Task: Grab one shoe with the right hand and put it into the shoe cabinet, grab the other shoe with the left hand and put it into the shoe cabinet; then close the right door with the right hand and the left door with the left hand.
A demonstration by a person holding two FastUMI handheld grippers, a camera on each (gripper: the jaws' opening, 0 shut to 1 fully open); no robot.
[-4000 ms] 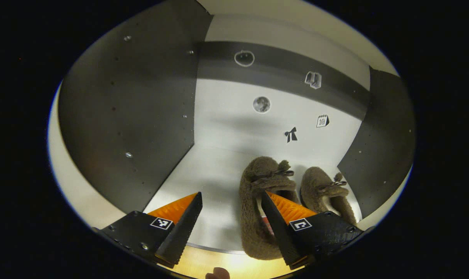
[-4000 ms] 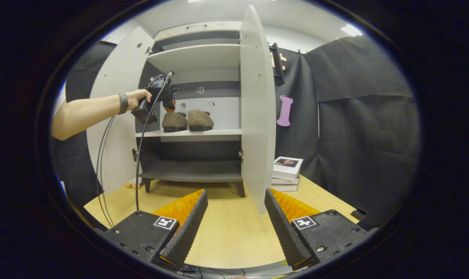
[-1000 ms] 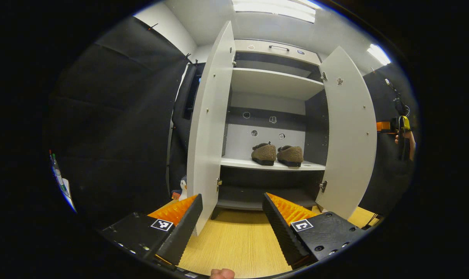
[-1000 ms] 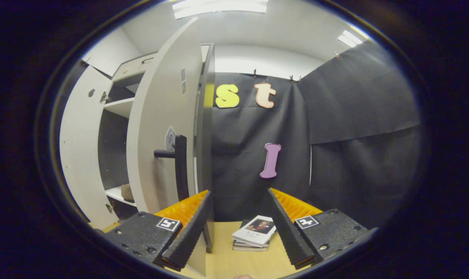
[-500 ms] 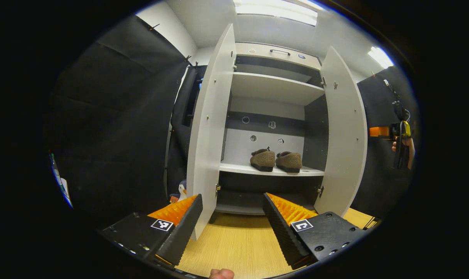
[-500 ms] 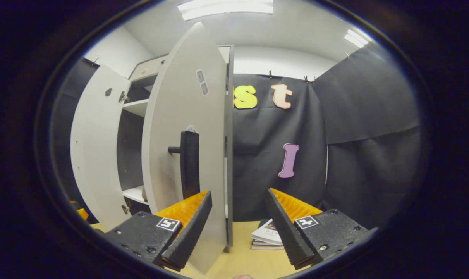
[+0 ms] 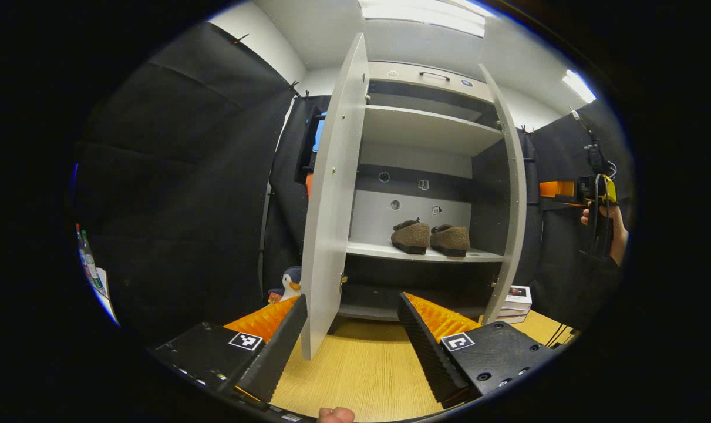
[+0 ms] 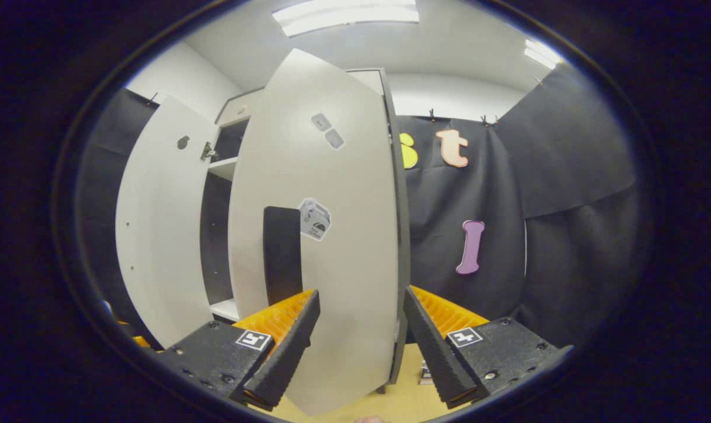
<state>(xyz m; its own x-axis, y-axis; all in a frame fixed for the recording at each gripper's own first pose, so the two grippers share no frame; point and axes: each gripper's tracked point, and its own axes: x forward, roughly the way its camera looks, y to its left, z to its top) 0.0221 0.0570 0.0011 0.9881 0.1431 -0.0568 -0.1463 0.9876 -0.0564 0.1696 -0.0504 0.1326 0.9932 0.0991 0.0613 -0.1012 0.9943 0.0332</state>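
Brown shoes (image 7: 429,237) on shelf; right door (image 8: 326,247) hides cabinet interior; both grippers agape, empty.

In the right gripper view the right door (image 8: 332,247) covers most of the shoe cabinet (image 8: 226,176); only a sliver of the interior shows at 9 o'clock of it, and the shoes are behind the panel. The stickers (image 8: 315,218) on that door are too small to make out. A stack of books (image 8: 424,371) at 6 o'clock is nearly all hidden behind the right claw (image 8: 355,346).

In the left gripper view the right door (image 7: 511,205) stands almost edge-on, so its face cannot be seen. The far shoe (image 7: 451,239) is partly hidden by the near shoe (image 7: 410,235). At 3 o'clock the hand (image 7: 616,232) is cut by the edge.
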